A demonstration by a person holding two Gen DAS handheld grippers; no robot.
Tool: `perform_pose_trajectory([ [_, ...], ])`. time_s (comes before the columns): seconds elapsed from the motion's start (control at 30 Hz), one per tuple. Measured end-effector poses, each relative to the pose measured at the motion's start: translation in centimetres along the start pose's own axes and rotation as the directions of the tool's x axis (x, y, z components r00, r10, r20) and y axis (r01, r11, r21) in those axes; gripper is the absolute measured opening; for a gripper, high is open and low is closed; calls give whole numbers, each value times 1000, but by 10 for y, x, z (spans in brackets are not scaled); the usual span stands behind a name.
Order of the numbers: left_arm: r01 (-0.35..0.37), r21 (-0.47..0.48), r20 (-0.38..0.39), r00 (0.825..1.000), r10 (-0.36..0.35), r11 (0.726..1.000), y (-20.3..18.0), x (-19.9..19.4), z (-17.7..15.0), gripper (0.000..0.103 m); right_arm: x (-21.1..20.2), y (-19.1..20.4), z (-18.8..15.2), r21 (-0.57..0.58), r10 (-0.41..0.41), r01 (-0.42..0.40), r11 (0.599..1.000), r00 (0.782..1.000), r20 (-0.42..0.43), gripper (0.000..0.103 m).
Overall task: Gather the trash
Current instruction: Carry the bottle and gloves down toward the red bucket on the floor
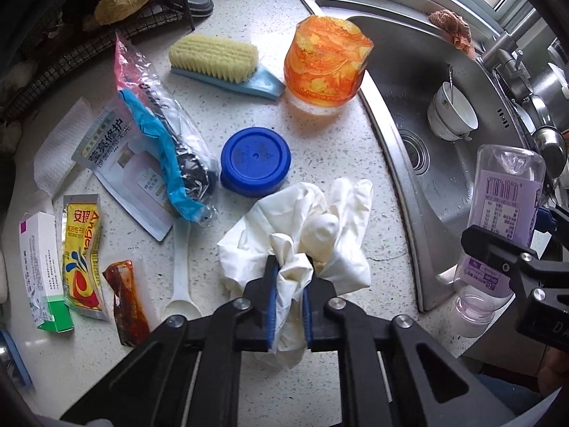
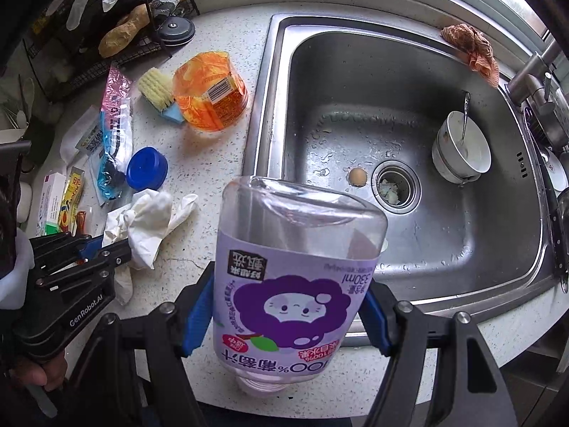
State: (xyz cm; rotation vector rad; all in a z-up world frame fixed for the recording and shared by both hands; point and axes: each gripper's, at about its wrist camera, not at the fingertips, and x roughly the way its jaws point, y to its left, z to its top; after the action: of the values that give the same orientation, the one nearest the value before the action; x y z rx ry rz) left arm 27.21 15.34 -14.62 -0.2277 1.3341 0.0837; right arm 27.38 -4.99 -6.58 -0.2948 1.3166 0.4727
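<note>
My left gripper (image 1: pixel 291 267) clenched on a crumpled white rubber glove (image 1: pixel 302 227) on the speckled counter (image 1: pixel 338 135), my right gripper (image 2: pixel 284 315) grasping an upturned clear purple-labelled juice bottle (image 2: pixel 295 270) beside the steel sink (image 2: pixel 409 114)

Lid (image 1: pixel 255 161) lies between glove (image 1: pixel 302 227) and, seemingly, brush (image 1: pixel 220 62).

A home kitchen: steel sink (image 2: pixel 391 135) with a bowl (image 2: pixel 462 153), tap (image 2: pixel 533 82) at right, speckled tabletop (image 2: pixel 213 25).
</note>
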Motion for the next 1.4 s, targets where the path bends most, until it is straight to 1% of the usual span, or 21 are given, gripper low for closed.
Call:
perform_pose_trajectory([
  [0.2,25,28,74,997,-27,999,-28,-34,-12,7,-29,-15,-13,17,28,-30,999,997,75,69],
  [0.4,24,64,143,989,-33,998,-74,-63,-39,7,-61,-41,-47,14,32,-34,999,990,138,69],
  [0.63,20,101,176,984,-38,995,-143,-81,-90,7,-91,-76,-100,34,26,-32,999,983,181,69],
  [0.73,4,119,187,982,-26,993,-170,-85,-115,7,-102,-90,-128,42,9,-17,999,981,196,69],
  [0.9,-4,181,213,976,-35,984,-219,-89,-154,7,-119,-116,-181,60,-16,3,998,976,217,68],
  [1.03,2,217,197,979,-46,976,-255,-85,-179,7,-127,-138,-217,95,-37,17,995,976,216,68],
  [1.2,38,280,140,987,-80,959,-293,-72,-203,7,-129,-160,-253,167,-43,11,986,982,185,68],
  [1.3,56,300,96,991,-89,952,-306,-53,-210,7,-121,-170,-267,204,-54,20,979,985,163,68],
  [1.4,74,318,46,995,-93,945,-319,-26,-216,7,-104,-182,-280,251,-60,25,968,990,131,68],
])
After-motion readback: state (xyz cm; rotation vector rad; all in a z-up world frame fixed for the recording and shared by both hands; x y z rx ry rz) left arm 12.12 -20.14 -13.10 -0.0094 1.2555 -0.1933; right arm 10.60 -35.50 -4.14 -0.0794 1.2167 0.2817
